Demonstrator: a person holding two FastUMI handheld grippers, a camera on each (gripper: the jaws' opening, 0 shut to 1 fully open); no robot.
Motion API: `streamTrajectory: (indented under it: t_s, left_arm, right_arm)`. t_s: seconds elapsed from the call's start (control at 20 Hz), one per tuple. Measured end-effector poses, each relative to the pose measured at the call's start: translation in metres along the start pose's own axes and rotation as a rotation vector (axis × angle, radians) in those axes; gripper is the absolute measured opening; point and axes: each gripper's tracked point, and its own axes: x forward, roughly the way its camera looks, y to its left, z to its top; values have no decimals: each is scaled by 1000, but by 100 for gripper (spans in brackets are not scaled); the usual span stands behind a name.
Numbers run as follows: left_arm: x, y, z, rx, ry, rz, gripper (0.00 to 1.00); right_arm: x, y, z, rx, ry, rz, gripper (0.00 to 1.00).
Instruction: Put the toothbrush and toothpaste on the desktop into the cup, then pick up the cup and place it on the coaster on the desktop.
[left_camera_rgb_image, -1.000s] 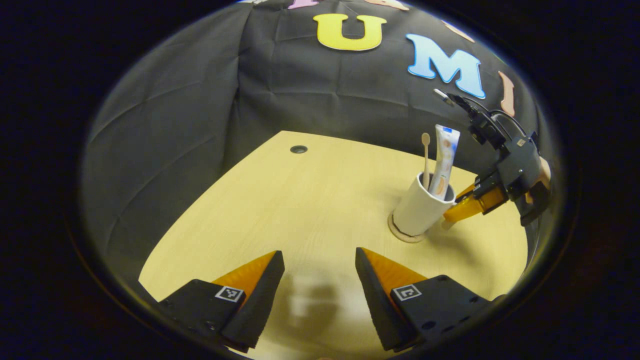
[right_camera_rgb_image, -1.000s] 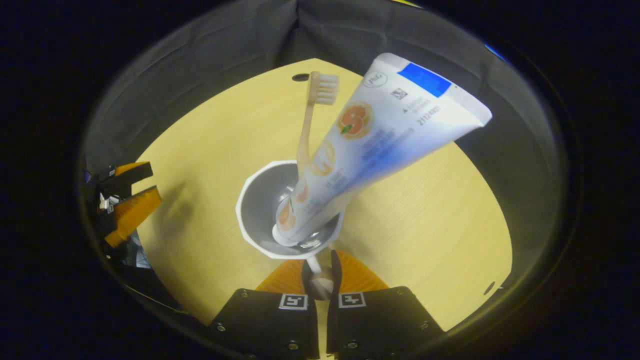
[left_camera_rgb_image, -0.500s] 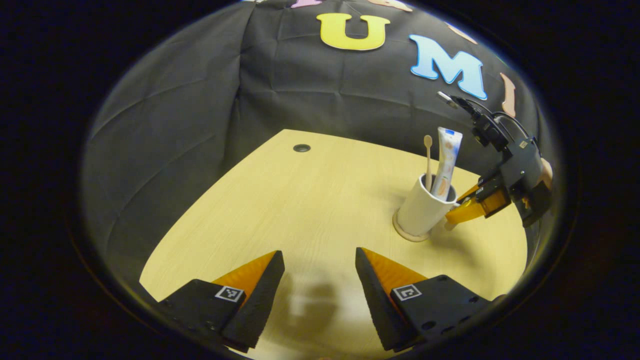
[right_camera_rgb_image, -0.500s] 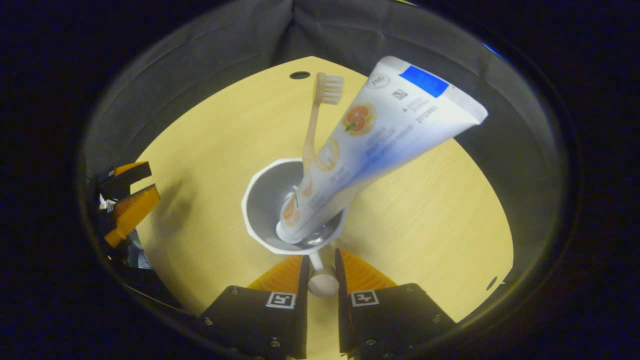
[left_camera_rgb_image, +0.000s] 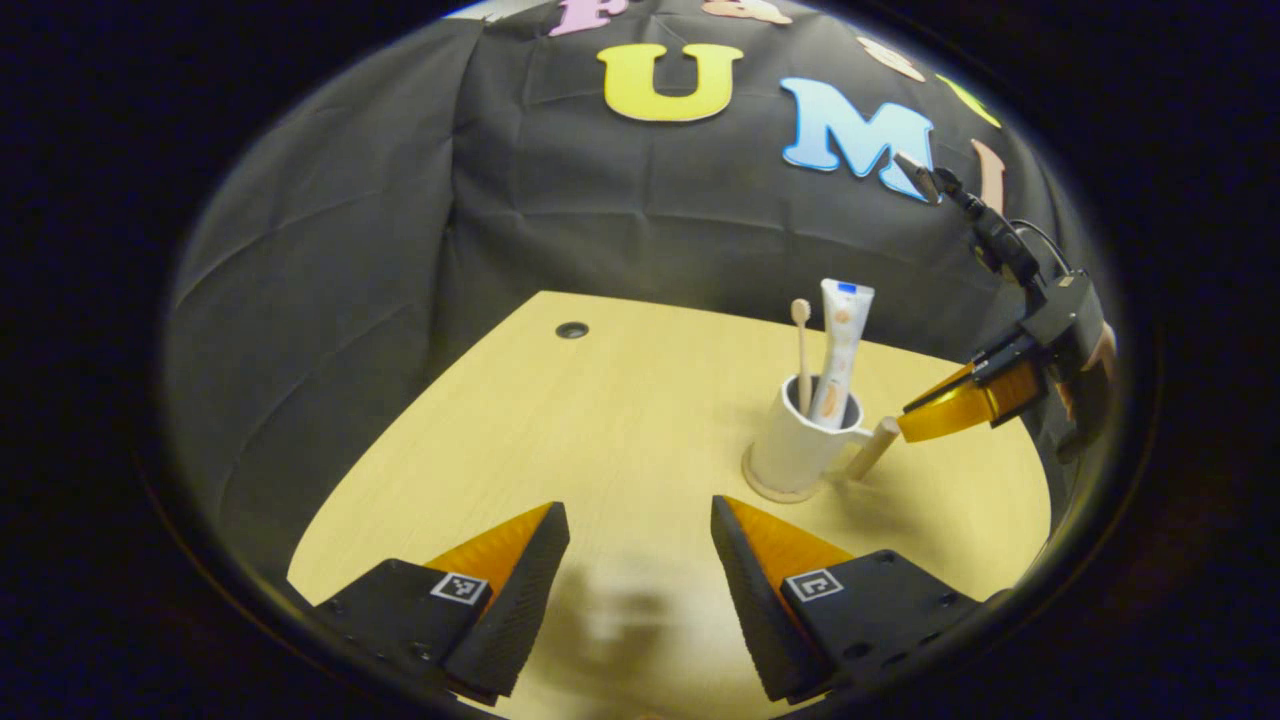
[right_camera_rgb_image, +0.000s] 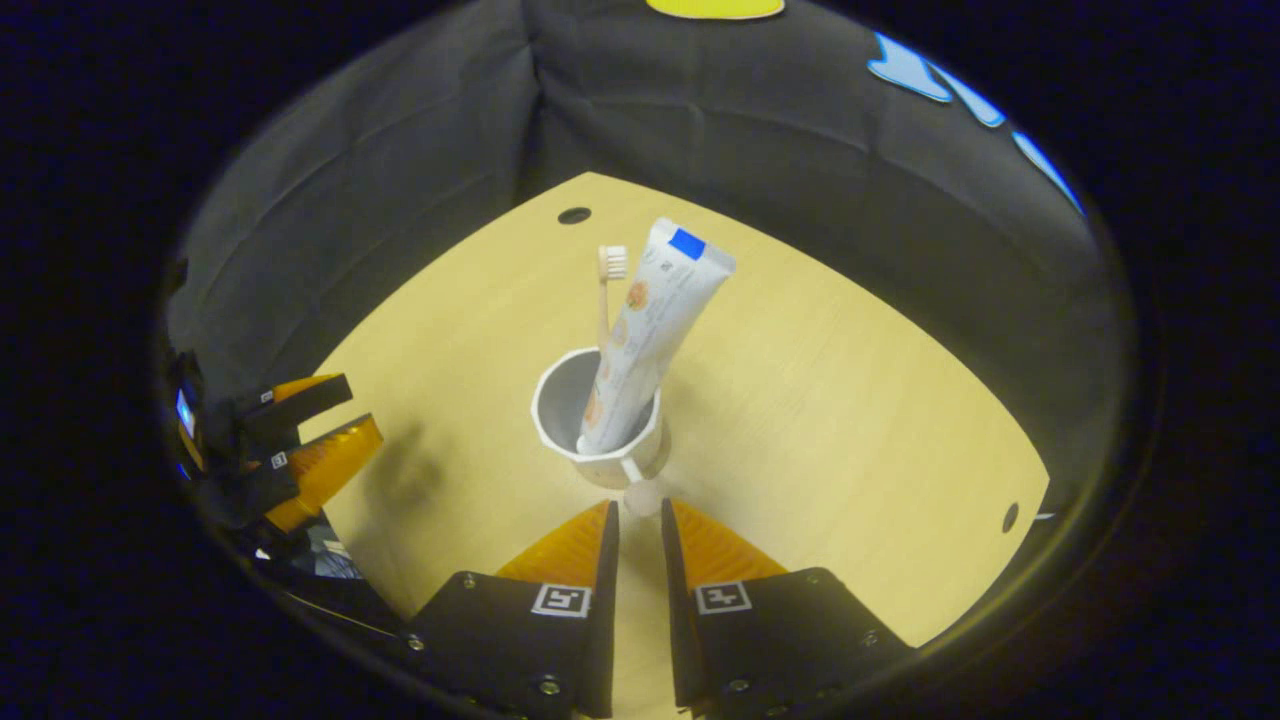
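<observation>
On the far right of the table (left_camera_rgb_image: 560, 450), the hard white cup (left_camera_rgb_image: 795, 450) stands on its coaster (left_camera_rgb_image: 760, 490), top-heavy with the toothpaste (left_camera_rgb_image: 838, 345) and toothbrush (left_camera_rgb_image: 801, 345), best held by its handle (right_camera_rgb_image: 640, 493), and the right gripper (right_camera_rgb_image: 637, 520) has narrowly parted fingers just behind that handle, while the left gripper (left_camera_rgb_image: 640, 545) waits wide apart.

Cup (left_camera_rgb_image: 795, 450) on coaster (left_camera_rgb_image: 765, 490) — toothbrush (left_camera_rgb_image: 801, 345), toothpaste (left_camera_rgb_image: 838, 350) inside — right claw (left_camera_rgb_image: 915, 425) just beside its handle.

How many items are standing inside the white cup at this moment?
2. The toothbrush stands at the far side of the cup, bristles up. The toothpaste leans beside it, cap down. Anything smaller at the bottom could be hidden.
</observation>
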Motion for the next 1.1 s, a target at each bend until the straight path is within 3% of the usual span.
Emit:
streamTrajectory:
  t_s: [0.35,0.6,0.65,0.7,0.85,0.95,1.1]
  left_arm:
    - [-48,-71,61,74,-143,-89,92]
    - [-97,-113,122,101,-283,-133,92]
    - [-106,-120,134,106,-316,-142,92]
    - [-114,-129,147,113,-344,-152,92]
    - [-133,-145,174,141,-412,-159,91]
    - [-148,-159,191,141,-441,-179,95]
    - [-167,-173,206,160,-485,-194,95]
  right_arm:
    - [-90,-9,-7,137,-277,-154,24]
    - [-163,-18,-10,261,-524,-323,25]
    - [-177,-17,-9,279,-563,-338,42]
    - [-192,-17,-10,296,-593,-353,48]
    - [-222,-15,-6,345,-697,-366,49]
    - [-239,-17,-8,378,-747,-389,57]
    - [-260,-16,-5,397,-824,-415,57]
